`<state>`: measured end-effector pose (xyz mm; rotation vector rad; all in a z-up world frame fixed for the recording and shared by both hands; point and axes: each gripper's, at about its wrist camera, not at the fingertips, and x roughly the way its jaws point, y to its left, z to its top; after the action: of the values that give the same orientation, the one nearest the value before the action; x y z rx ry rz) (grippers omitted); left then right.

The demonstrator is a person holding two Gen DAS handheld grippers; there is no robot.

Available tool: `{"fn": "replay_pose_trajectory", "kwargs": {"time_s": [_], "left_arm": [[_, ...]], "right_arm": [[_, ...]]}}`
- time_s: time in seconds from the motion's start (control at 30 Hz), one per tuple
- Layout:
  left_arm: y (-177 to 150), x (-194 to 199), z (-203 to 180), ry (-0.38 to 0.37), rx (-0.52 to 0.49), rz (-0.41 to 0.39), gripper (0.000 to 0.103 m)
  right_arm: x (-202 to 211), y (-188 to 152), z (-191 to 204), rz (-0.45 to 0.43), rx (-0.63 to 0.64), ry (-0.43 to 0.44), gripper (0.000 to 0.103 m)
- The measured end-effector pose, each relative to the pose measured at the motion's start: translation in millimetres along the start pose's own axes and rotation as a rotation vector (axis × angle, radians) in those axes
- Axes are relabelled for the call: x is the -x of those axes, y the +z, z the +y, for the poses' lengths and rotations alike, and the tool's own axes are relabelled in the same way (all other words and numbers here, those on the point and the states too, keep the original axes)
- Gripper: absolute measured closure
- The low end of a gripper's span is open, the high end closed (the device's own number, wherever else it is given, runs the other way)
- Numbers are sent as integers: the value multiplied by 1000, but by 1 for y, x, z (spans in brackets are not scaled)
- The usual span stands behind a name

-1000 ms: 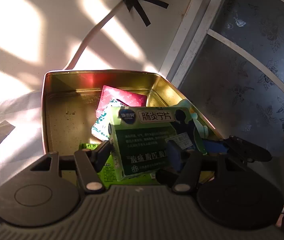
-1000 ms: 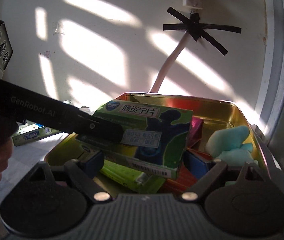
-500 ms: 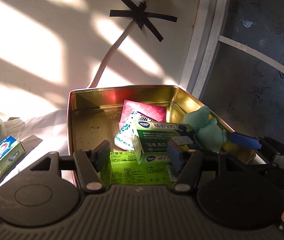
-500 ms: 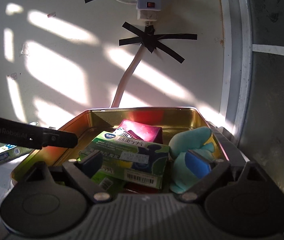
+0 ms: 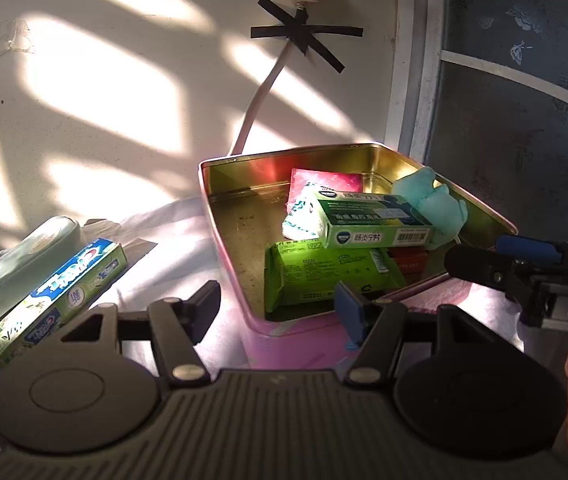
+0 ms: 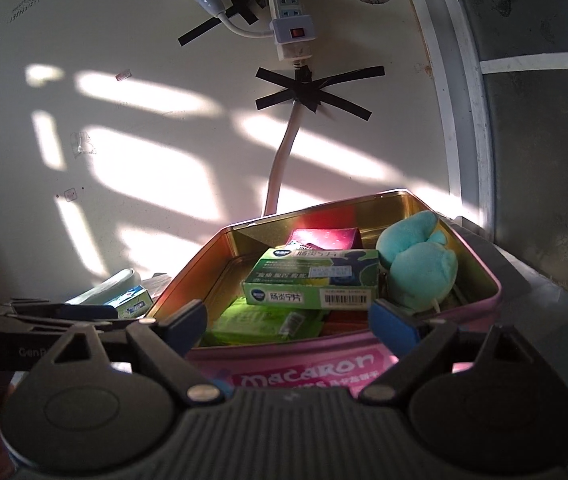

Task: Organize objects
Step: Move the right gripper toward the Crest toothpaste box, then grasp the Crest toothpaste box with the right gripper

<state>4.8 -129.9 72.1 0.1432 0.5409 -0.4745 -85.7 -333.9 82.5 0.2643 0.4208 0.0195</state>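
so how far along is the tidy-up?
Done: the tin already holds the medicine box, a green packet, a pink pack and a teal plush. In hand: nothing; the left gripper and right gripper are both open and empty. Left: the toothpaste box and pale case lie outside the tin.

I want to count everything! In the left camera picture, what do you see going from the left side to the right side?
Pale green pouch → toothpaste box → bright green packet in the tin → teal plush toy → the other gripper at the right edge.
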Motion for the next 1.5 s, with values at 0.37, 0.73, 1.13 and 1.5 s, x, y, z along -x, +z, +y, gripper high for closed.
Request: {"fn": "replay_pose_trajectory", "kwargs": {"time_s": [0.37,0.73,1.13,1.5], "left_arm": [[-29,18,73,150,98,17,38],[-67,27,166,284,319,19,38],[-88,35,236,290,606,-30,38],[-99,34,265,244,765,-20,32]], "right_arm": [[-13,4,64,32,53,85,14],[-75,20,161,164,128,323,15],[-290,35,228,377,115,80,28],[-237,-1,229,508,153,251,47]]}}
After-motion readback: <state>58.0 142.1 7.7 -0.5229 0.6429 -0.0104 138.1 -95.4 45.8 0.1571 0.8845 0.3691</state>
